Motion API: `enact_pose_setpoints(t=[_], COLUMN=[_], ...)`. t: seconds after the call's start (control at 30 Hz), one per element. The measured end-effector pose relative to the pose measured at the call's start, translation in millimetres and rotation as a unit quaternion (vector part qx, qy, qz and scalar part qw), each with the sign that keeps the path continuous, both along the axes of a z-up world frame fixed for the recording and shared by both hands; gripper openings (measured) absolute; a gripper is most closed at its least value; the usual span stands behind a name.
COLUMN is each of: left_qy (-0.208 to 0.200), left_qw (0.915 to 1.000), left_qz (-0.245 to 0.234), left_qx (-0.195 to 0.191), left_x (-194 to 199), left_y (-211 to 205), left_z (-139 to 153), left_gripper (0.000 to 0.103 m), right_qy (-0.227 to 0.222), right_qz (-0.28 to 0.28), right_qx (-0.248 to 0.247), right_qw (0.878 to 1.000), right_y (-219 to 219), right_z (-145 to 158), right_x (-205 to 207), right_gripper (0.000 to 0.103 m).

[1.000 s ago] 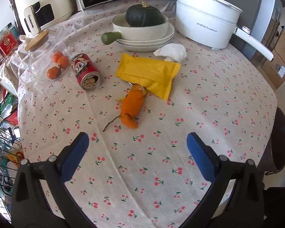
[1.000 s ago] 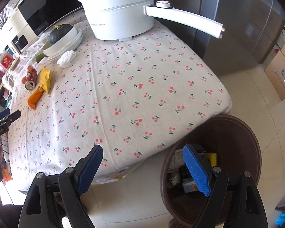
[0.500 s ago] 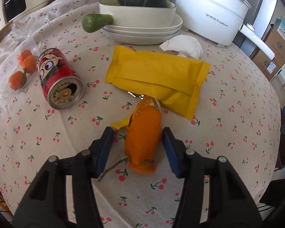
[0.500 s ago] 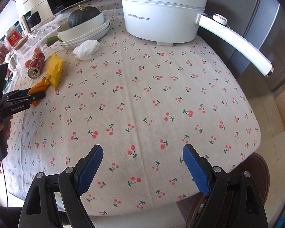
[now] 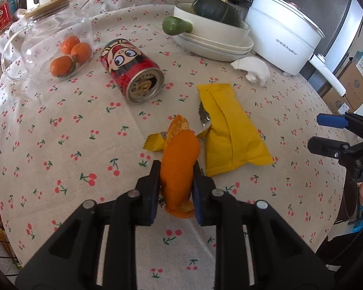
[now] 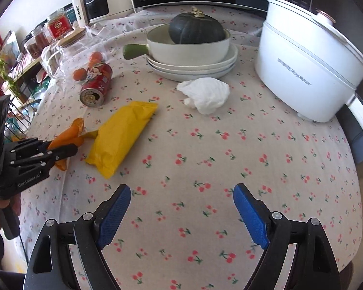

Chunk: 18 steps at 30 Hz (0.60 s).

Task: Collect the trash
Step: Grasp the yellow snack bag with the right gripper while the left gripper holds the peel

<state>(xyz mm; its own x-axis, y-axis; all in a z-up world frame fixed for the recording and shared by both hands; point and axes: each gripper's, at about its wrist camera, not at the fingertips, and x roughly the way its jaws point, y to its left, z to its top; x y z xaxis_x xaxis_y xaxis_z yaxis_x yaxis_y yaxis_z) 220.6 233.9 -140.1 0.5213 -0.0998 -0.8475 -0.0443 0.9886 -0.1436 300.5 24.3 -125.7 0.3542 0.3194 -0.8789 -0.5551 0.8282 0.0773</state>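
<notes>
One orange peel between clenched left fingers; right fingers released; one yellow wrapper.

1. A table under a beige cloth printed with red cherries carries everything.
2. A red drink can lies on its side near the glass jar, which also lies tipped, with small oranges inside.
3. A yellow snack packet lies flat mid-table, an orange peel just beside it.
4. A crumpled white tissue rests near the stacked white plates.
5. A white electric pot stands at the far right.
</notes>
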Motion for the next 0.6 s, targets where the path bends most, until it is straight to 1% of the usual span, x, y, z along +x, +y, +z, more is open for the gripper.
enact_pose_setpoints(t=[0.07,0.13,0.27,0.37,0.4,0.53,0.57,0.6], left_qy=[0.0,0.001,0.001,-0.003,-0.003,0.002,0.003,0.005], left_qw=[1.0,1.0,0.9999,0.9996,0.9995,0.9989,0.9987,0.9985], left_qz=[0.001,0.003,0.014,0.029,0.033,0.047,0.05,0.053], left_qx=[0.0,-0.005,-0.005,-0.001,-0.002,0.009,0.011,0.01], left_x=[-4,-5,-7,-11,-12,-18,-20,-21], left_y=[4,6,11,18,21,30,32,35], left_z=[-1,-3,-3,0,1,-1,-2,-3], left_gripper=[0.025,0.025,0.025,0.025,0.025,0.025,0.025,0.025], right_qy=[0.016,0.027,0.024,0.037,0.047,0.051,0.04,0.04], right_qz=[0.007,0.016,0.019,-0.001,-0.016,-0.029,-0.033,-0.033], right_qx=[0.023,0.037,0.032,0.036,0.046,0.047,0.041,0.041], right_qw=[1.0,0.999,0.999,0.999,0.998,0.997,0.998,0.998], right_y=[22,44,75,87,91,96,101,101], right_z=[-3,-7,-17,-29,-35,-42,-45,-45], right_x=[1,-1,0,10,15,19,17,17], right_gripper=[0.089,0.089,0.089,0.089,0.089,0.089,0.09,0.09])
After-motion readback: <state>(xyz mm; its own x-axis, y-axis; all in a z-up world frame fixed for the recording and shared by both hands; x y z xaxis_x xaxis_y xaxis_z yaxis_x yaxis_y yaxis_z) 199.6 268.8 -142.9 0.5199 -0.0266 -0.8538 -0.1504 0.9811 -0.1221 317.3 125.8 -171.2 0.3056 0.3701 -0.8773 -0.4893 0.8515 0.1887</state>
